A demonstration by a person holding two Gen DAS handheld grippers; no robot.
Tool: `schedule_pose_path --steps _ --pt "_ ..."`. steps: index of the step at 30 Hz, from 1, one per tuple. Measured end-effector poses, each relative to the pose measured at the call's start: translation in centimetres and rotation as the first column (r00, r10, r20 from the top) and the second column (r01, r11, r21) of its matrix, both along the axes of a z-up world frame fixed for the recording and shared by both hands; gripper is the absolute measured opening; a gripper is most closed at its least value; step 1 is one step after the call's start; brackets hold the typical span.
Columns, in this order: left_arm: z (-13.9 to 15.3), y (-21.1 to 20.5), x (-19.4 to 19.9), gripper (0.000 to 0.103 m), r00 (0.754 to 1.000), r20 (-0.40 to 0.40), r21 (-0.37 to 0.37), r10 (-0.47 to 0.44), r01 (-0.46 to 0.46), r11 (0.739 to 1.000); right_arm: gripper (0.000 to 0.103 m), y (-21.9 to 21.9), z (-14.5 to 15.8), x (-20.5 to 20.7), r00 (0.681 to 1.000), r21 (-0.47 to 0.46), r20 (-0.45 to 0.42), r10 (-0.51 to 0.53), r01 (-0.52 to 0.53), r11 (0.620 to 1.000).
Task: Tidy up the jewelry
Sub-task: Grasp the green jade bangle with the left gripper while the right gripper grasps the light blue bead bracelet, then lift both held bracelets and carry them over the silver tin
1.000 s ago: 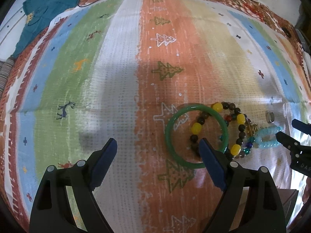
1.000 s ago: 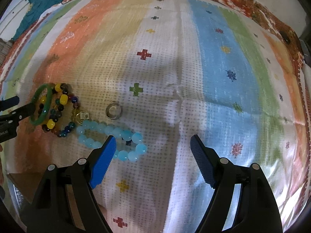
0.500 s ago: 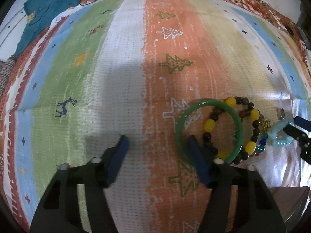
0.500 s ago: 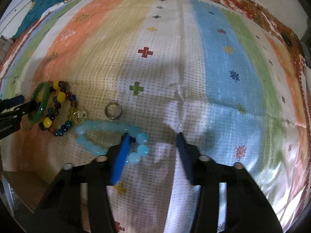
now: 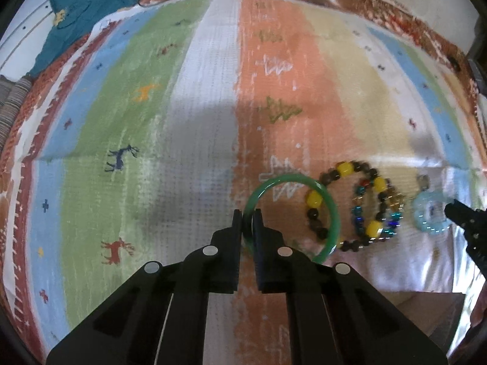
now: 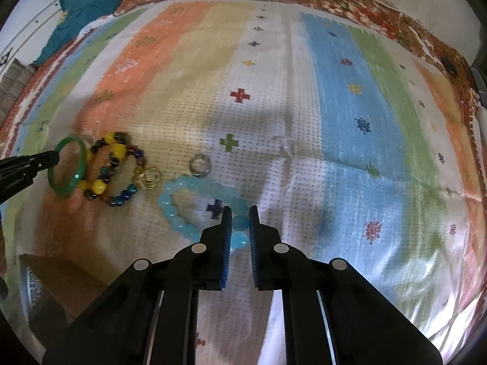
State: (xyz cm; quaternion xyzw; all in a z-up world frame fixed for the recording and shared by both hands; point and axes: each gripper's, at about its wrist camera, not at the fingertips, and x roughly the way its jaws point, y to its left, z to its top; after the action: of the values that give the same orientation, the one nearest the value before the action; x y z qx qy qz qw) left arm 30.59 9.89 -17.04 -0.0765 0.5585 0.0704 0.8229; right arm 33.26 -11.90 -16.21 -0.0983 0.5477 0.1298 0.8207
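Observation:
My left gripper (image 5: pixel 248 216) is shut on the left rim of a green bangle (image 5: pixel 331 213), which lies on the striped cloth (image 5: pixel 213 121). The bangle also shows in the right wrist view (image 6: pixel 68 167), with the left gripper (image 6: pixel 53 158) on it. A bracelet of dark and yellow beads (image 5: pixel 359 206) lies partly inside the bangle and to its right. My right gripper (image 6: pixel 240 216) is shut on a pale blue bead bracelet (image 6: pixel 182 210). A silver ring (image 6: pixel 200 164) and a small gold charm (image 6: pixel 149 178) lie between the bracelets.
A teal cloth (image 5: pixel 88 6) lies at the far left corner. A brown box (image 6: pixel 61 276) sits at the near edge between the grippers. The rug's red patterned border (image 6: pixel 365 6) runs along the far side.
Both grippers went from wide open to shut. The left closed on the green bangle's rim, the right on the pale blue bracelet. The jewelry has shifted slightly.

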Motion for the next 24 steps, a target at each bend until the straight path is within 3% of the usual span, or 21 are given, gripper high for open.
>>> schedule_pose_path --steps 7,11,14,24 --pt "3.2 -1.1 -1.7 0.008 0.998 0.056 -0.003 -0.034 0.034 0.999 0.012 -0.3 3.2 -1.5 0.998 0.066 0.057 -0.009 0.005 0.998" --pt "5.5 -2.2 -2.6 0.008 0.987 0.134 0.037 -0.084 0.079 0.996 0.012 0.1 4.8 -2.5 0.994 0.063 0.106 0.011 -0.018 0.998" --pt "6.8 -2.7 -2.8 0.008 0.981 0.171 0.02 -0.097 0.095 0.995 0.012 0.2 5.5 -2.9 0.993 0.072 0.116 0.019 -0.027 0.997" --pt "8.9 -4.6 -3.9 0.008 0.97 0.205 0.017 -0.132 0.131 0.991 0.012 0.3 7.7 -4.5 0.986 0.114 0.158 0.044 -0.063 0.992"
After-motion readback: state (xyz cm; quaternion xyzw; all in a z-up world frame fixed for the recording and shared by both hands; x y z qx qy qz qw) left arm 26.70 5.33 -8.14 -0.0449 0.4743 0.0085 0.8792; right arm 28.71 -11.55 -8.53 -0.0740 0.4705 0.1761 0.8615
